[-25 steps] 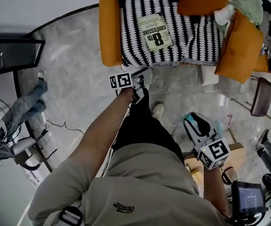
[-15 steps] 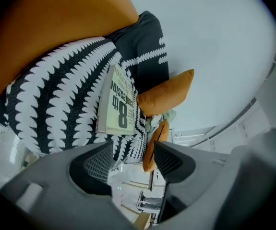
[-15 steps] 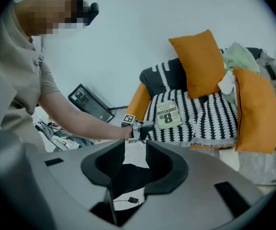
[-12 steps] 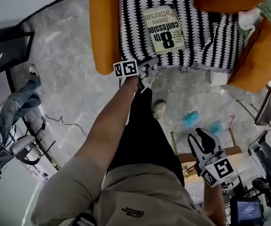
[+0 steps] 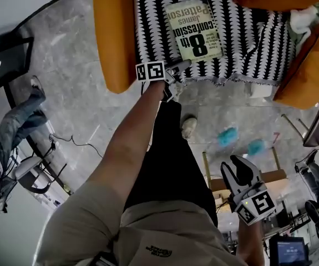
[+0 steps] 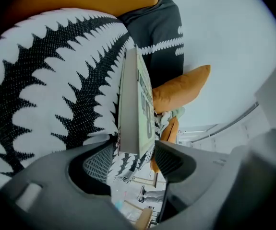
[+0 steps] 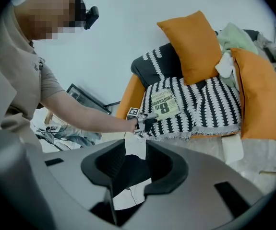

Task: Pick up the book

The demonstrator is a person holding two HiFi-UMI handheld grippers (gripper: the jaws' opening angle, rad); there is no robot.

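The book [image 5: 195, 29], a thick paperback with a pale greenish cover and a large black "8", lies flat on the seat of an orange sofa [image 5: 112, 32]. Under it is a knitted throw [image 5: 248, 43] patterned in jagged black and white stripes. The left gripper [image 5: 177, 70] is at the seat's front edge, level with the book's near corner. In the left gripper view its grey moulded fingers, each with a ribbed pad, have just been opening and stand wide apart. The book's near end sits between them, seen edge-on with its block of pages showing, and neither pad presses on it. The right gripper [image 5: 241, 172] hangs low beside the person's leg over the glossy marbled floor [image 5: 76, 93], well apart from the sofa. Its fingers are spread with nothing between them. A smooth orange cushion [image 7: 198, 44] leans against the sofa back.
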